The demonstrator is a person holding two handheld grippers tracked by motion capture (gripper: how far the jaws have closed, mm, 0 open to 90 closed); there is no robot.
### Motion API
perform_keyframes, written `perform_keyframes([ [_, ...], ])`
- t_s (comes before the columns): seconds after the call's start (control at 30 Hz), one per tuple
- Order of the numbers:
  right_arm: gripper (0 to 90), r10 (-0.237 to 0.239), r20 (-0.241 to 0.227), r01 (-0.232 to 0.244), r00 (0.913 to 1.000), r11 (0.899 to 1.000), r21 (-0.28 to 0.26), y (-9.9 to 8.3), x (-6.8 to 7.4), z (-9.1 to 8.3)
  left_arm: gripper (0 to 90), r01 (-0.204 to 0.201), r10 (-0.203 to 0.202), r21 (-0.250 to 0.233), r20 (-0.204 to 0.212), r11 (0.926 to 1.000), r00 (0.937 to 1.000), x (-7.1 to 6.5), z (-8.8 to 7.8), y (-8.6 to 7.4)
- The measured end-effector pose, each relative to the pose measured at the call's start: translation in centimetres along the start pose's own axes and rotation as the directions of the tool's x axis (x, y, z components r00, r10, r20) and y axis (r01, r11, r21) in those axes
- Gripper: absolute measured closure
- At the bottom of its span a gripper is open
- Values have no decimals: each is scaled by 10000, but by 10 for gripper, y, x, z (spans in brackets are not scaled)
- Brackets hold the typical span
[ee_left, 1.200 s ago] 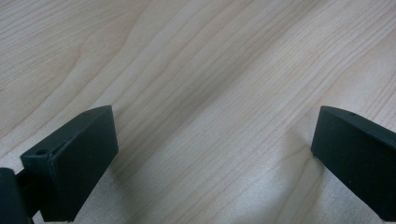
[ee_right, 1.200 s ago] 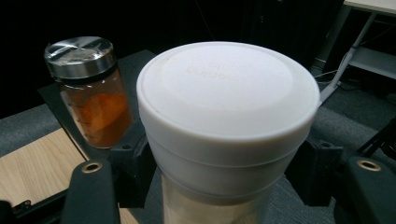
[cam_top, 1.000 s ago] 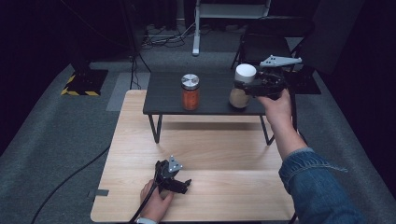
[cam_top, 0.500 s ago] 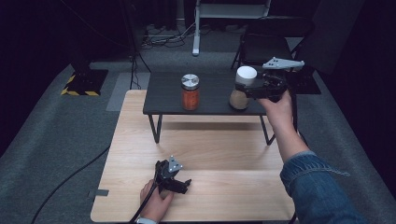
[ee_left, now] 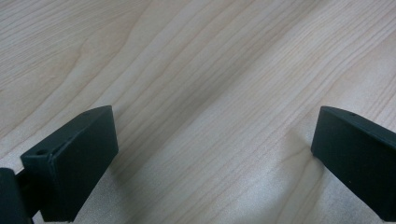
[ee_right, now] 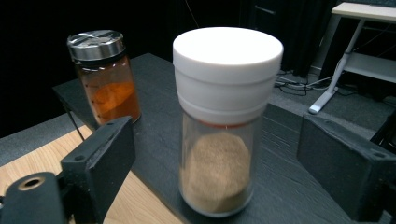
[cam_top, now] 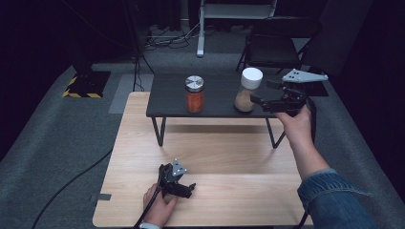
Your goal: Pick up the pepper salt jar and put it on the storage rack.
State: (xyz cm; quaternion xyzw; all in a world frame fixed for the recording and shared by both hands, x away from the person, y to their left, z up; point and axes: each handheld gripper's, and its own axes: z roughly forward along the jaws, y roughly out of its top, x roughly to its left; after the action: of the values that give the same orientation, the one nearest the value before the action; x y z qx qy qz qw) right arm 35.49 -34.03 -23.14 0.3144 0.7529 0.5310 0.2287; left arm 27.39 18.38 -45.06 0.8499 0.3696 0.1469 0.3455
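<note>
right claw (cam_top: 260, 98) jaws just opened, white-capped jar (cam_top: 248, 89) upright, axis vertical.

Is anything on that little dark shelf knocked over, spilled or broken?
Nothing stands out. The white-capped jar of tan powder and the metal-capped jar of orange spice both stand upright on the dark shelf, lids on, with no powder around them. The right gripper is open beside the white-capped jar, not touching it.

jar (ee_right: 219, 154): clear glass, white plastic lid | shelf (ee_right: 289, 154): matt dark wood | table (ee_left: 210, 70): pale wood
</note>
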Motion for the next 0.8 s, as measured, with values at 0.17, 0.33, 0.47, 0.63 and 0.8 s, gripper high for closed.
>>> perform_keyframes([
  [0.17, 116, -134, 30, 134, 9999, 9999, -50, -13, 2, -16, 5, -25, 25, 17, -2, 10000, 10000, 0, 0, 0],
  [0.33, 116, -285, 82, 285, 9996, 9996, -59, -29, 7, -29, 5, -26, 26, 19, -5, 10000, 10000, 0, 0, 0],
  [0.47, 116, -452, 97, 452, 9989, 9990, 24, -42, 12, -37, 5, -16, 16, 13, -1, 10000, 10000, 0, 0, 0],
  [0.63, 116, -665, -25, 665, 9978, 9976, 178, -59, 20, -43, 5, -17, 17, 15, -2, 10000, 10000, 0, 0, 0],
  [0.8, 113, -894, -99, 897, 9959, 9955, 319, -79, 31, -44, 5, -24, 24, 17, -1, 10000, 10000, 0, 0, 0],
])
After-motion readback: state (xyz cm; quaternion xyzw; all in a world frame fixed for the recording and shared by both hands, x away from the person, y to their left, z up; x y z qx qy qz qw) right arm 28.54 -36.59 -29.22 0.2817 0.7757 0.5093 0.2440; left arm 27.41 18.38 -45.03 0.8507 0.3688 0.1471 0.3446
